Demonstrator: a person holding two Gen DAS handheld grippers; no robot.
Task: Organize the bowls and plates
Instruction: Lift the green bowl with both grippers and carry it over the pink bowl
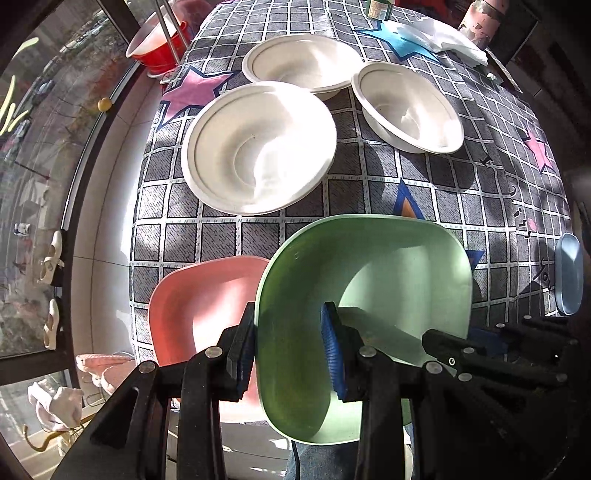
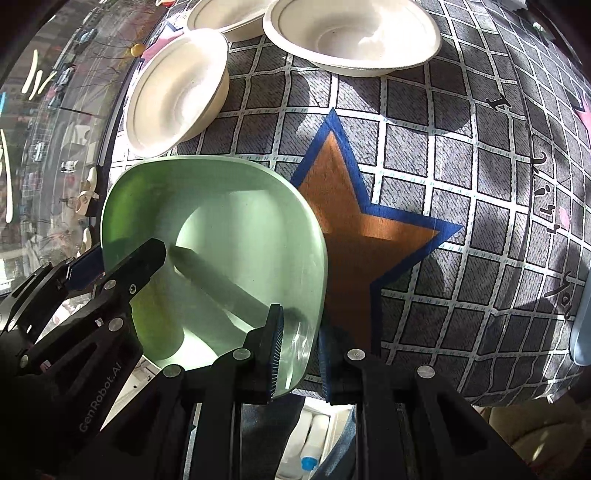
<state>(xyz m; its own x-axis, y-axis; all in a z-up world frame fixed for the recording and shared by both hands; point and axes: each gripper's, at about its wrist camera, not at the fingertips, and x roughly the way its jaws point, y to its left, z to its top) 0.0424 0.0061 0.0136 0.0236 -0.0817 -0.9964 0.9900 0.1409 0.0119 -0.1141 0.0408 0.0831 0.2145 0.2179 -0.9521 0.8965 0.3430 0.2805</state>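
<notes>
A green square plate (image 1: 373,295) is held above the table's near edge by both grippers. My left gripper (image 1: 291,354) is shut on its left rim, one blue pad inside and one outside. My right gripper (image 2: 299,354) is shut on the plate's (image 2: 221,236) right rim; it also shows at the lower right of the left wrist view (image 1: 480,350). A pink square plate (image 1: 199,310) lies on the table just left of the green one. Three white round bowls (image 1: 258,147) (image 1: 303,59) (image 1: 406,107) stand farther back.
The table wears a grey checked cloth with stars (image 2: 369,229). A light blue plate (image 1: 569,277) lies at the right edge. A red basin (image 1: 159,40) stands beyond the far left corner, and a white cloth (image 1: 447,37) and a bottle (image 1: 378,8) lie at the back.
</notes>
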